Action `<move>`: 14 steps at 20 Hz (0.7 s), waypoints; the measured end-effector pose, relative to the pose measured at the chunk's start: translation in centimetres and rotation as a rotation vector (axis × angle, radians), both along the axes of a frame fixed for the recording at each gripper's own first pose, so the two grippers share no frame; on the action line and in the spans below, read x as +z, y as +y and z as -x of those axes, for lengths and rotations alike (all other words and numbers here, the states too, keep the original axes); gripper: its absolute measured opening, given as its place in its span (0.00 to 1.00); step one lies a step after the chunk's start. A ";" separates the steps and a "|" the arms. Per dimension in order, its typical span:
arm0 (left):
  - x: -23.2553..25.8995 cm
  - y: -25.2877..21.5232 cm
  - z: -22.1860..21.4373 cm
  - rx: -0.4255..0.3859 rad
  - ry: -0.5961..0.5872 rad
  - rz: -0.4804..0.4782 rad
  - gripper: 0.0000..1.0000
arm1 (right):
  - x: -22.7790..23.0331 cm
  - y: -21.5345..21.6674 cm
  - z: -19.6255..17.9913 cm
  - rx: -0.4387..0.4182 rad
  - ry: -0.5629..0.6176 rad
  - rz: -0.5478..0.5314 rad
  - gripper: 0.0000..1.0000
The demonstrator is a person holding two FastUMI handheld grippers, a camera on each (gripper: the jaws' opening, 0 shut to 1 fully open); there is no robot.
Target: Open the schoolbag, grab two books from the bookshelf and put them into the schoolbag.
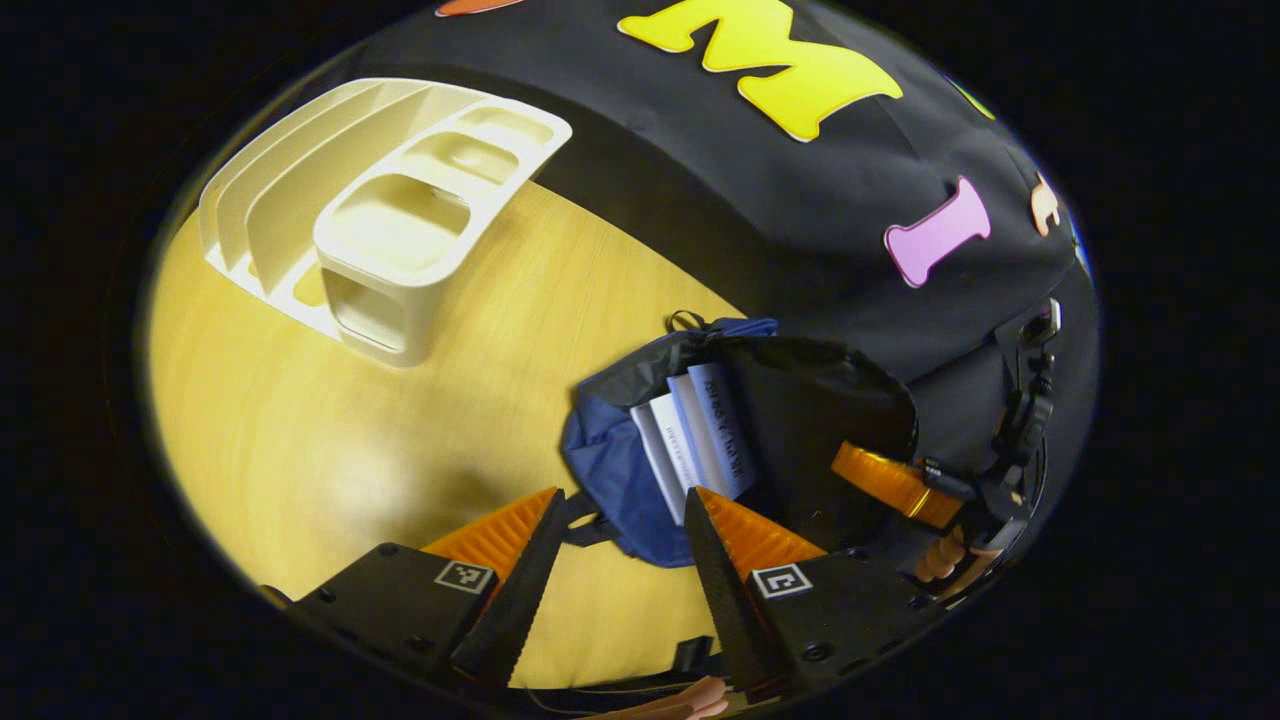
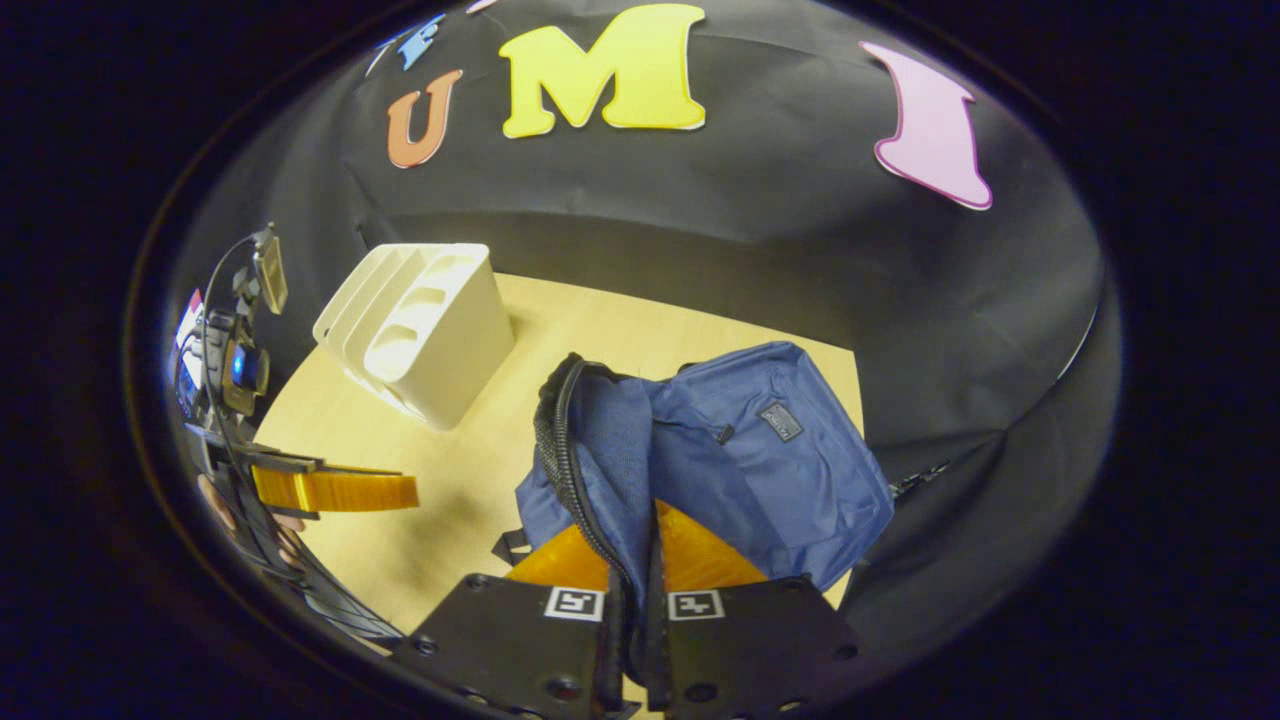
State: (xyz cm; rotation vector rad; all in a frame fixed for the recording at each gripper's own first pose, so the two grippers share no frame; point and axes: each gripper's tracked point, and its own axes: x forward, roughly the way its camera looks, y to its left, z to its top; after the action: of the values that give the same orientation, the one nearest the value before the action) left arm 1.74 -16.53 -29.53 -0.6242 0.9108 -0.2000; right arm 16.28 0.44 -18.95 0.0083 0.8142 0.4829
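In the left gripper view, my left gripper (image 1: 620, 520) hangs above the worktop (image 1: 300, 450) with its jaws apart and nothing between them, looking down into the mouth of the schoolbag (image 1: 610, 470). The bag lies just ahead of the fingertips and a little toward the right finger, its opening facing me. Inside it I see the pale books (image 1: 690, 440) standing on edge side by side, their long edges running away from me into the bag; I cannot tell how many there are. The white bookshelf (image 1: 390, 220) sits well apart toward the far left corner of the worktop, its slots looking empty from here, with bare wood between it and the bag. The right gripper (image 1: 890, 480) shows at the bag's far rim. In the right gripper view, the right gripper (image 2: 632, 580) has its jaws drawn together on the zippered rim of the schoolbag (image 2: 740, 450), holding the flap up so the mouth is open. The blue body spreads to the right, close to the worktop's right edge and the cloth wall. The left gripper (image 2: 335, 490) hovers off to the left over open wood, nearer the bookshelf (image 2: 420, 330). I judge the books are already in, so the next move is to let go, with the freest room toward the left.
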 end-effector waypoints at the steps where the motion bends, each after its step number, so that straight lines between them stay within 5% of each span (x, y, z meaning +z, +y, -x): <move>1: -0.1 1.0 0.8 -0.016 -0.005 -0.046 0.79 | 0.0 -0.1 0.2 -0.014 -0.008 -0.001 0.16; 6: 0.8 6.7 4.9 -0.082 -0.029 -0.265 0.78 | -0.4 0.4 1.6 -0.057 -0.034 -0.010 0.39; 7: 1.2 7.7 5.3 -0.086 -0.041 -0.303 0.79 | -0.2 0.3 1.8 -0.068 -0.045 -0.008 0.51; 8: 1.8 9.2 5.4 -0.073 -0.058 -0.349 0.79 | 0.0 0.4 2.2 -0.072 -0.056 -0.010 0.56; 9: 2.7 10.5 5.2 -0.053 -0.089 -0.397 0.79 | 0.4 0.5 2.6 -0.070 -0.066 -0.016 0.73; 14: 11.9 16.3 3.3 0.087 -0.350 -0.603 0.78 | 3.9 0.8 5.1 -0.080 -0.128 -0.045 0.88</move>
State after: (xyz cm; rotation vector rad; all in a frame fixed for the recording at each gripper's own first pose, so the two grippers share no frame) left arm -1.55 -0.23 -17.64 -0.0612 0.5588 0.0486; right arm 11.17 1.20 -15.07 0.0508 0.6749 0.4218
